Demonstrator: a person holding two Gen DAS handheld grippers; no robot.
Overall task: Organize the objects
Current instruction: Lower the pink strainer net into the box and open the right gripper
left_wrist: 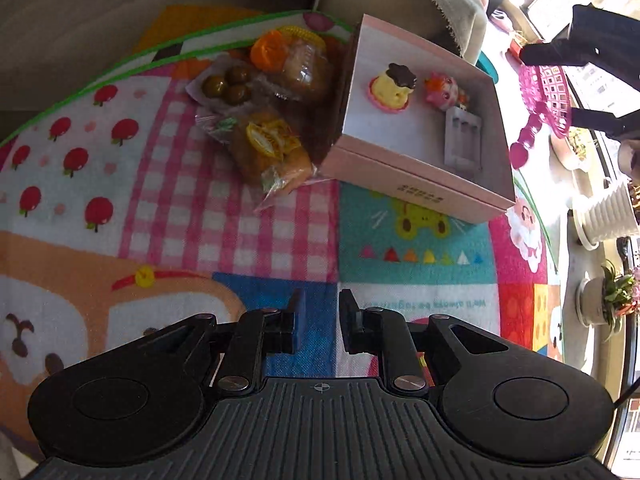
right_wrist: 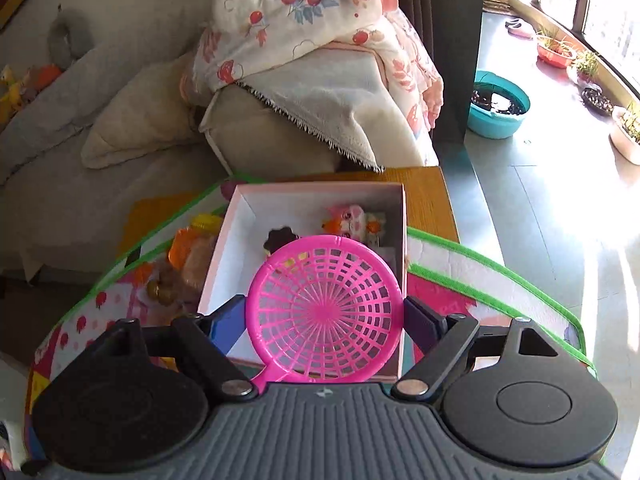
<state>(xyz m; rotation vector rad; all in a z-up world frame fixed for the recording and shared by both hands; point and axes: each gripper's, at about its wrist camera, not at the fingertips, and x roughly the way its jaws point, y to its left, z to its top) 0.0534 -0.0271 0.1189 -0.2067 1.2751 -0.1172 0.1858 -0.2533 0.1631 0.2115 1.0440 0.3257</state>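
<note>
An open pink box (left_wrist: 416,196) stands on the colourful play mat (left_wrist: 200,220). Inside it are a yellow pudding toy (left_wrist: 392,88), a pink cat toy (left_wrist: 442,88) and a grey tray piece (left_wrist: 464,140). Wrapped snack packets (left_wrist: 268,152), a pack of olives (left_wrist: 228,84) and an orange toy (left_wrist: 266,50) lie left of the box. My left gripper (left_wrist: 322,320) hovers over the mat near the front, shut with nothing between its fingers. My right gripper (right_wrist: 325,318) is shut on a pink plastic strainer (right_wrist: 320,280), held above the box (right_wrist: 224,264). The strainer (left_wrist: 548,96) also shows right of the box.
A sofa arm draped with a floral blanket (right_wrist: 304,20) rises behind the box. A teal basin (right_wrist: 498,104) and plant pots (left_wrist: 604,216) stand on the sunlit floor to the right. The mat covers a low wooden table (right_wrist: 428,192).
</note>
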